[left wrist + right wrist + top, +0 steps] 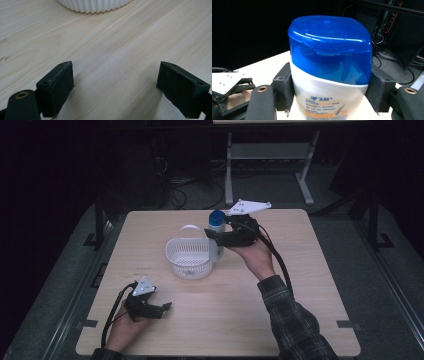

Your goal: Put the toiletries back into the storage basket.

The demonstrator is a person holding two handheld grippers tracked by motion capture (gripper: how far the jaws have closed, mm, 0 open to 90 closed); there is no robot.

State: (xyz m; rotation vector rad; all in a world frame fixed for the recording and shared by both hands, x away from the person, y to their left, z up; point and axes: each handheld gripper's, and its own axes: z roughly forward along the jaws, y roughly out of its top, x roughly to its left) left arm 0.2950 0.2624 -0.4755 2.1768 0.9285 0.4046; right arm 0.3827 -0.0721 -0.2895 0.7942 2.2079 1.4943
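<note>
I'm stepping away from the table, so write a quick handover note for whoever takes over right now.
Right hand-held gripper: shut on the blue-capped bottle, held upright just beside the white basket.
Left hand-held gripper: open, holding nothing, low over the table near the front left corner.
Done: bottle gripped.
Left, probably: set the bottle in the basket and release.

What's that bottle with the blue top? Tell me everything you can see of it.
The bottle looks like smooth white plastic with a glossy, see-through blue flip cap and a printed label with blue characters and an orange band. It stands upright, clamped on both sides by the black pads of the right tongs, which the person's right hand holds. In the high view it sits right beside the white ribbed basket, at the basket's right edge; whether its base rests on the table is hidden.
</note>
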